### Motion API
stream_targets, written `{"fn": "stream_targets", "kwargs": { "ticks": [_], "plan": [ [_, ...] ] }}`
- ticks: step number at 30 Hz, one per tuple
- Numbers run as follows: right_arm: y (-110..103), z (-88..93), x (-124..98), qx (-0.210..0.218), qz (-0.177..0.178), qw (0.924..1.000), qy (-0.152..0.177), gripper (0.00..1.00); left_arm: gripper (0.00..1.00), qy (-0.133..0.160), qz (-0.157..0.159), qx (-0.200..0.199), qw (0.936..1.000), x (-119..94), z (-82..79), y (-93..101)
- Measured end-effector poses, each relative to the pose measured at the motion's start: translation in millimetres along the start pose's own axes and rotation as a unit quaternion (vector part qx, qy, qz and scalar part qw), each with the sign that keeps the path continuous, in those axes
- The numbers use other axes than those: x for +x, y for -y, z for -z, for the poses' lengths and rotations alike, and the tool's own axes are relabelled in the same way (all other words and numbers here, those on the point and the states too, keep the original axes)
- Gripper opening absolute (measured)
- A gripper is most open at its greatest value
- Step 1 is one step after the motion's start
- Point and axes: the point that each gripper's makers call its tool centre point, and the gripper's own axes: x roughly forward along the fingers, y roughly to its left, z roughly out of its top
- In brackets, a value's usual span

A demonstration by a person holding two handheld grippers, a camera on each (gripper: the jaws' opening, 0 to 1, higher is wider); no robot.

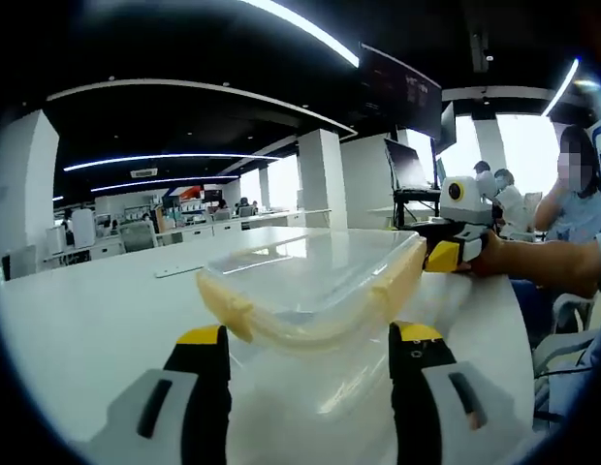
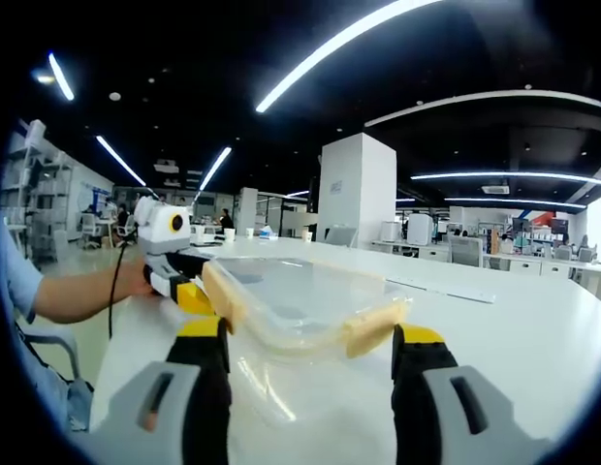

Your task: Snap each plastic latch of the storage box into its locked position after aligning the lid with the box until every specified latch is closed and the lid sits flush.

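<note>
**Clear lidded box between two facing grippers on the white worktop**

In the left gripper view, the left gripper [image 1: 307, 354] sits at 6 o'clock, jaws spread wide and released, flanking the near end of the storage box [image 1: 315, 281]. The box rests on the worktop [image 1: 87, 310] with its clear lid [image 1: 310, 262] on top and a yellowish latch [image 1: 228, 308] at 8 o'clock. The right gripper [image 1: 444, 254] meets the box's far corner at 3 o'clock.

In the right gripper view, the left gripper [image 2: 192, 296] touches the box [image 2: 300, 308] at 9 o'clock. The right gripper [image 2: 310, 354] stands released at 6 o'clock, a latch [image 2: 373, 329] just before it.
</note>
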Motion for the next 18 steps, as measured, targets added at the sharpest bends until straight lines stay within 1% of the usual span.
{"fn": "stream_targets", "kwargs": {
  "ticks": [3,10,11,12,13,15,18],
  "plan": [
    [-5.5,1.1,-2.0,-0.002,0.0,1.0,0.001,0.64,0.65,0.0,0.0,0.0,1.0,-0.2,0.1,0.5],
    [-1.5,-2.4,-1.0,-0.023,0.003,0.9997,0.007,0.64,0.65,0.0,-0.001,-0.004,1.0,1.0,0.1,0.2],
    [-1.4,-2.2,-0.9,-0.024,0.004,0.9997,0.006,0.62,0.65,0.0,-0.001,-0.004,1.0,1.5,0.0,-0.3],
    [0.5,0.6,0.1,-0.034,0.015,0.9993,-0.001,0.62,0.65,-0.001,-0.002,-0.004,1.0,1.5,0.1,-0.6],
    [-0.1,0.9,1.0,-0.033,0.007,0.9994,0.0,0.62,0.65,-0.001,-0.003,-0.003,1.0,2.3,0.5,-1.1],
    [-2.3,3.8,4.6,-0.035,0.006,0.9994,-0.002,0.62,0.65,-0.001,-0.003,-0.003,1.0,1.9,1.3,1.0],
    [-2.3,3.0,2.9,-0.035,0.005,0.9994,-0.001,0.63,0.65,-0.002,-0.002,-0.002,1.0,1.4,2.1,3.5]
  ]
}}
